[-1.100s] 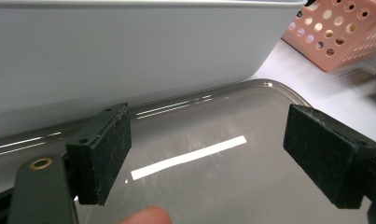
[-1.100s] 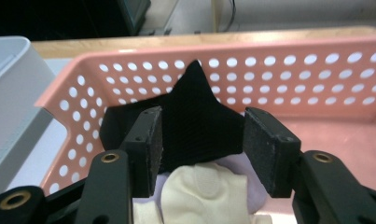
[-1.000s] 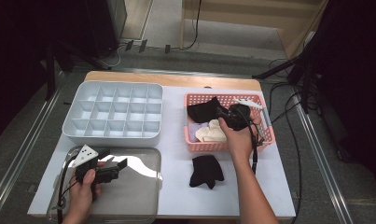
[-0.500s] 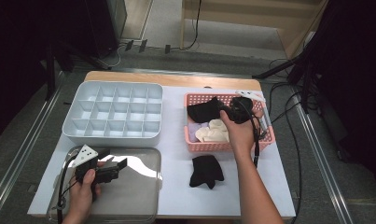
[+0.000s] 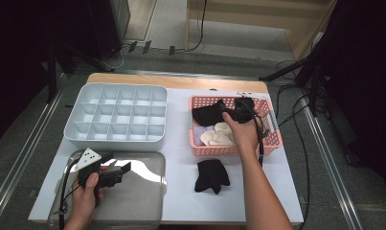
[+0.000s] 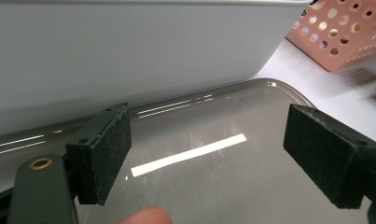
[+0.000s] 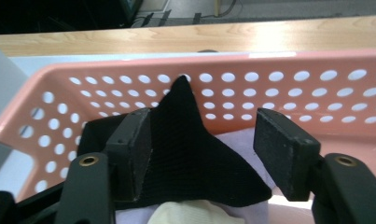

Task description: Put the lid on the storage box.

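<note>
Right gripper (image 7: 202, 156) now deeper in pink basket (image 5: 272, 139), spread around black sock (image 7: 190, 158); left gripper (image 6: 223, 158) spread, idle over tray (image 5: 147, 211)

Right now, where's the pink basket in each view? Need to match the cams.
High view: pink basket right of centre, right of the grey divided tray.
Left gripper view: its perforated corner at the top right.
Right gripper view: its far wall spans the picture, behind the black sock.
Shared landmark: the basket's round-holed pink wall, in all three.
</note>
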